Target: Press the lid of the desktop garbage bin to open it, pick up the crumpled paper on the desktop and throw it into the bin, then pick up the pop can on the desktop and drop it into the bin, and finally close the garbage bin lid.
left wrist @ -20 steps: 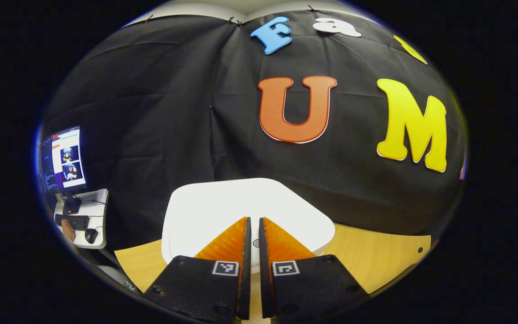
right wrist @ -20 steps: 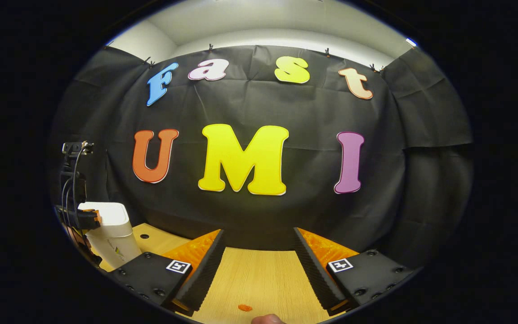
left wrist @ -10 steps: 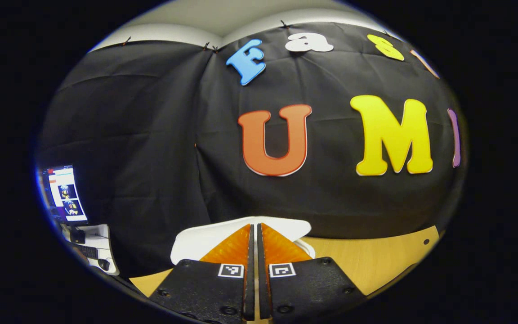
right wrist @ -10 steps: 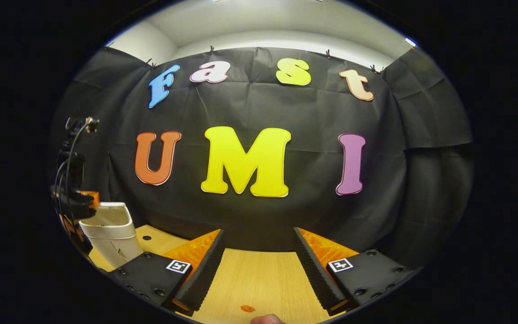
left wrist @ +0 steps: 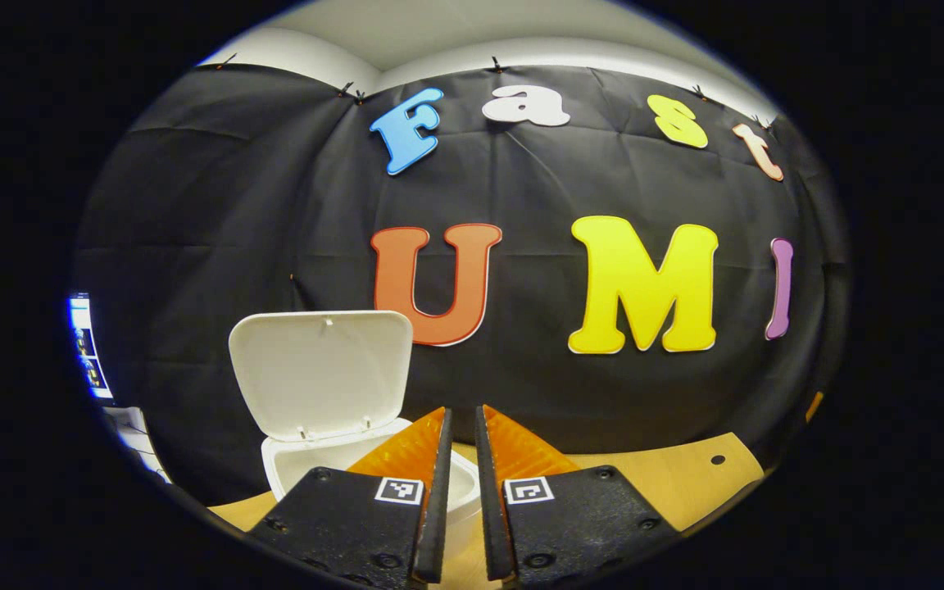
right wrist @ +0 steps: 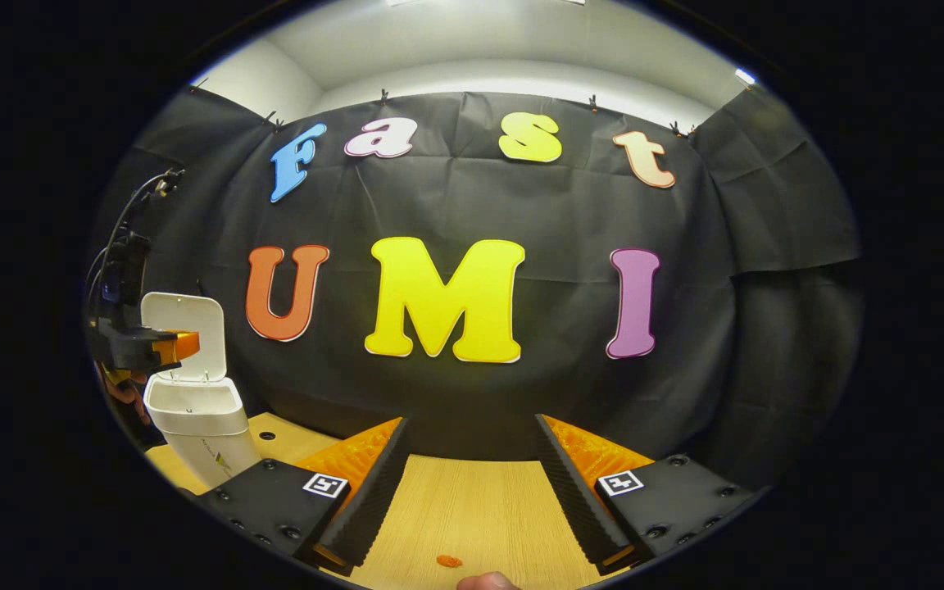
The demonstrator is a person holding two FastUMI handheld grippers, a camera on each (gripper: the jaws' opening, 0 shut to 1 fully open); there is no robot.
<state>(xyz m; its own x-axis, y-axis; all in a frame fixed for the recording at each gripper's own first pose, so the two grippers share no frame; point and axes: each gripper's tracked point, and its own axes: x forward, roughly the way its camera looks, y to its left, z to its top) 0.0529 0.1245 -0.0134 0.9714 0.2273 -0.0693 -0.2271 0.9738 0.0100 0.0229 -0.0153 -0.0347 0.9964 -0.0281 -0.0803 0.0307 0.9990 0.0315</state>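
The white desktop bin point(left wrist: 292, 463) stands open at the lower left in the left gripper view, its lid point(left wrist: 320, 369) raised upright against the black wall. My left gripper point(left wrist: 461, 410) hovers just right of the bin's rim, fingers shut with nothing between them. In the right gripper view the bin point(right wrist: 197, 426) stands at the far left on the wooden table point(right wrist: 472, 508), lid point(right wrist: 181, 328) up, with the left gripper point(right wrist: 177, 346) above its opening. My right gripper point(right wrist: 469, 422) hangs open over the bare table, holding nothing.
A small orange scrap point(right wrist: 447, 561) lies on the table near the front edge. A monitor point(left wrist: 87, 348) on a side desk glows far left. The table's right corner with a hole point(left wrist: 712, 460) lies beyond the left gripper.
The bin's lid was flat under the left gripper's fingers and has sprung upright. The left gripper rose and drew back off it. The right gripper has barely moved.
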